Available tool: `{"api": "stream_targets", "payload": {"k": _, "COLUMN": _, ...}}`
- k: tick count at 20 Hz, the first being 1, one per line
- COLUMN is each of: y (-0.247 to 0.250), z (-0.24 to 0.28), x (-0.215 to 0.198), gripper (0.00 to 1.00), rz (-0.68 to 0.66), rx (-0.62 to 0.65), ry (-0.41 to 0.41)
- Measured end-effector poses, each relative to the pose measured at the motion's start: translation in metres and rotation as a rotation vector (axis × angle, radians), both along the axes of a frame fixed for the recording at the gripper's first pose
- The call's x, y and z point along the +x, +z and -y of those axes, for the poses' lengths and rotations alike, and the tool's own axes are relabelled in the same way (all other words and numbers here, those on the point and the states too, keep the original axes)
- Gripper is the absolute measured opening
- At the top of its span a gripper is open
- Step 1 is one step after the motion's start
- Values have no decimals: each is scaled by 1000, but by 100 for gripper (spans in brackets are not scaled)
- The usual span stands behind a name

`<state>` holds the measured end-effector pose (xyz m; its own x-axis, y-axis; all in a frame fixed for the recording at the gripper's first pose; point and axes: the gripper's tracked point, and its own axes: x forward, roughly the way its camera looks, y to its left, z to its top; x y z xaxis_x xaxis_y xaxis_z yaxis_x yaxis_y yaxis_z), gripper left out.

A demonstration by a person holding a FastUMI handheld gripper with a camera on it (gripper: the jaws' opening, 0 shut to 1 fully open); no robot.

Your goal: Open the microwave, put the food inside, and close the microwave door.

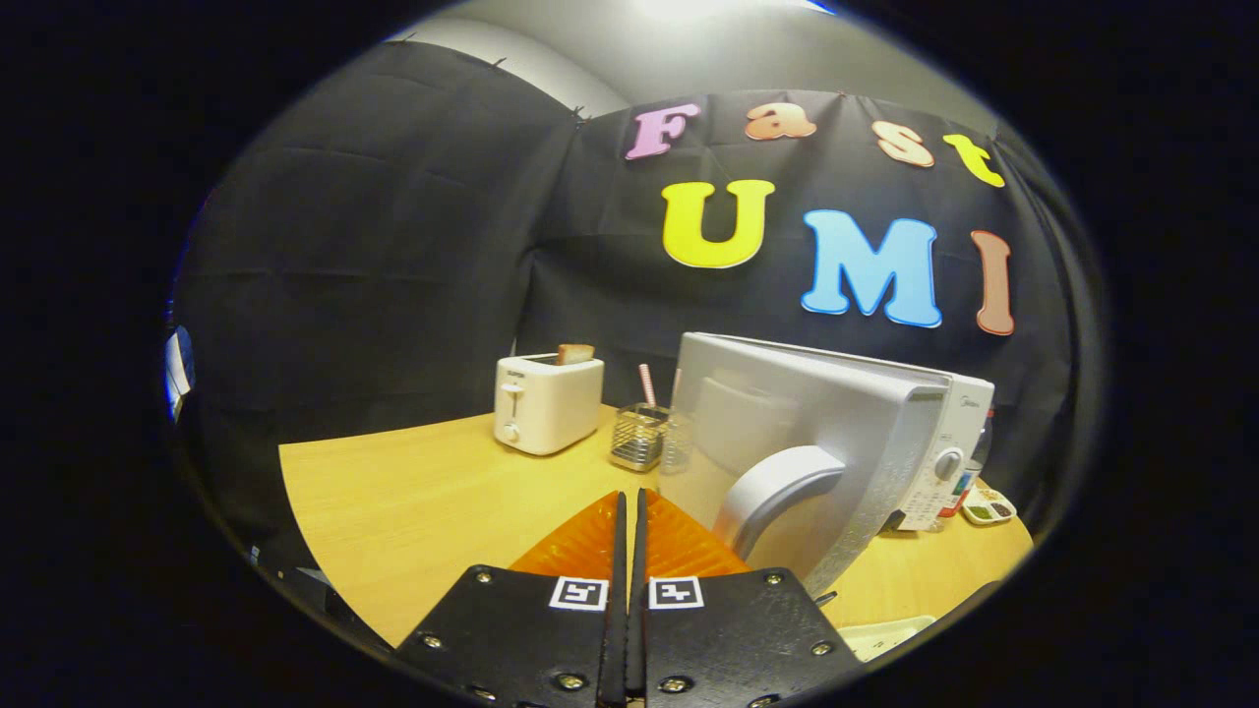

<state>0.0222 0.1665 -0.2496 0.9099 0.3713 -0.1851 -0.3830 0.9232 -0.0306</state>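
Tool closed, empty; the microwave door stands open just ahead; toaster and wire holder near the worktop's back edge.

We see the microwave standing on the wooden table, to the right of the white toaster. Its body is white, with a round knob on the control panel at its right side. The microwave door is silver-grey and stands swung open toward us, hinged at the side nearer the toaster. On the door we see a curved grey handle. We cannot tell whether any food is inside.
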Motion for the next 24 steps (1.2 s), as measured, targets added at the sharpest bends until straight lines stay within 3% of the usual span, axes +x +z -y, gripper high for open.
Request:
{"api": "stream_targets", "payload": {"k": 11, "y": -11, "z": 140, "x": 95, "gripper": 1, "rz": 10, "rx": -51, "ry": -304}}
{"api": "stream_targets", "payload": {"k": 24, "y": -18, "z": 194, "x": 189, "gripper": 1, "rz": 17, "rx": -52, "ry": -471}}
